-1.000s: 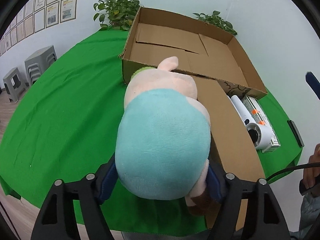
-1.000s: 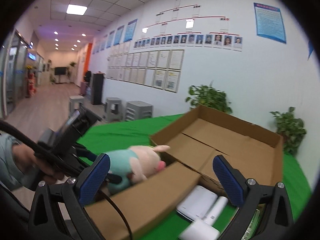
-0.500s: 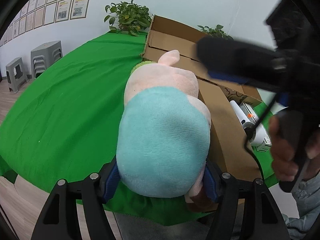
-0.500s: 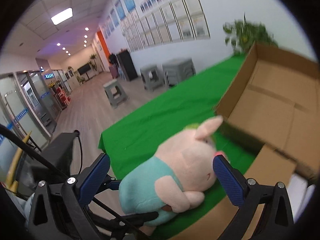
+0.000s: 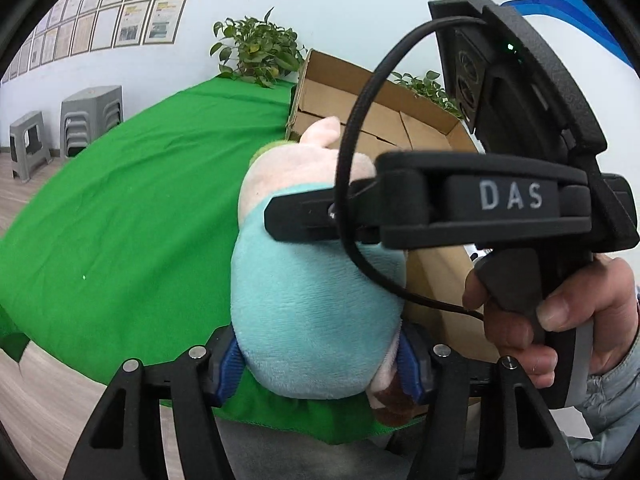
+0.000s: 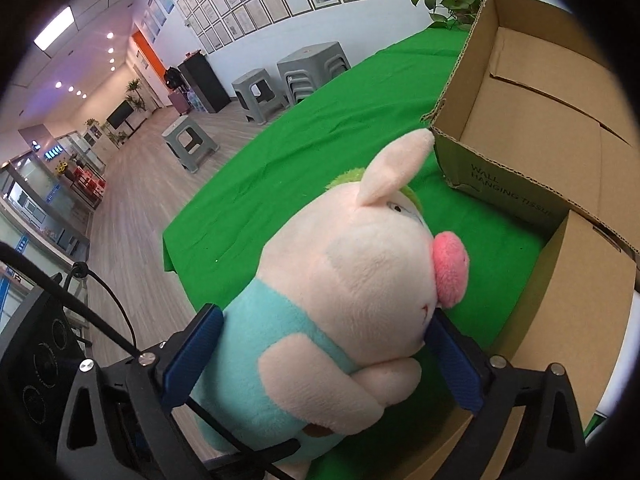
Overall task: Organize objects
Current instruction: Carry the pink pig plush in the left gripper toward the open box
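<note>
The left gripper (image 5: 320, 364) is clamping the plush pig (image 5: 316, 312) by its teal body, jaws closing tighter. The right gripper (image 6: 324, 356) is straddling the pig's head, jaws narrowing (contact unclear). The pig is hanging just beside the open cardboard box (image 6: 532, 128).

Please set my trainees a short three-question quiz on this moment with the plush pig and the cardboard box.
1. True or false: the plush pig lies inside the cardboard box.
2. The pig's outfit is: A red, B teal, C yellow.
3. What colour is the cloth under the box?

Key: 1 false, it is outside the box, over the cloth; 2 B; 3 green.
</note>
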`<state>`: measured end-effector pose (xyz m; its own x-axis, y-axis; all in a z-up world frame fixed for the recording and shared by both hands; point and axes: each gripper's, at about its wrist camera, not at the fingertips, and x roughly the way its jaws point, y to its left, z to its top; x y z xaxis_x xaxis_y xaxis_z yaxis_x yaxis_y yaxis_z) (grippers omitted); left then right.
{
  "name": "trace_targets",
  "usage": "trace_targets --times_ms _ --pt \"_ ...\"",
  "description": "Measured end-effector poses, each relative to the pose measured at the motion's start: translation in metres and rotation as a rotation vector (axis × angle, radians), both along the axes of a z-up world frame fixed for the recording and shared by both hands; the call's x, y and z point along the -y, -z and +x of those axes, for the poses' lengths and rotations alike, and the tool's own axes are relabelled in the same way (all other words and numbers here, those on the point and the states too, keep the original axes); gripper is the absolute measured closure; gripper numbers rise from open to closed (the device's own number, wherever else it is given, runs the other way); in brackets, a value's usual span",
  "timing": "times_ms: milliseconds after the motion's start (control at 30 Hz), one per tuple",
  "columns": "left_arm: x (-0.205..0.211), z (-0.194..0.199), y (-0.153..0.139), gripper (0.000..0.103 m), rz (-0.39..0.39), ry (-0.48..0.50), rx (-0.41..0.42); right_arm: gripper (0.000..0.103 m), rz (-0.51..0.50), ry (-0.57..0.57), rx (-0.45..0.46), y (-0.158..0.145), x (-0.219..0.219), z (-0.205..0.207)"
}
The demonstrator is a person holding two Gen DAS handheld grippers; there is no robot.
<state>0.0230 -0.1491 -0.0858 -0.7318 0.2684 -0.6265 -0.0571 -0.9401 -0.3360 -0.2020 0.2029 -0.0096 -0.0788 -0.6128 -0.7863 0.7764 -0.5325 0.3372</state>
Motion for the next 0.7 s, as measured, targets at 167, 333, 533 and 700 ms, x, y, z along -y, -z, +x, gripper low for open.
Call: trace_targets --times_ms 167,333,533,700 --pt "-0.009 0.000 -0.017 0.044 -0.053 0.001 -0.049 0.014 -0.063 0.028 0.034 0.000 -0.007 -0.011" --pt "-0.023 -0.007 -0.052 0.044 -0.132 0.017 -0.158 0.019 -0.173 0.058 -0.027 -0.029 -0.022 -0.020" --pt "-0.041 -0.039 -0.095 0.044 -0.211 0.047 -0.251 0.030 -0.235 0.085 -0.199 -0.075 -0.031 -0.034" --pt "-0.055 -0.075 -0.126 0.044 -0.240 0.074 -0.338 0.032 -0.281 0.128 -0.308 -0.103 -0.042 -0.045"
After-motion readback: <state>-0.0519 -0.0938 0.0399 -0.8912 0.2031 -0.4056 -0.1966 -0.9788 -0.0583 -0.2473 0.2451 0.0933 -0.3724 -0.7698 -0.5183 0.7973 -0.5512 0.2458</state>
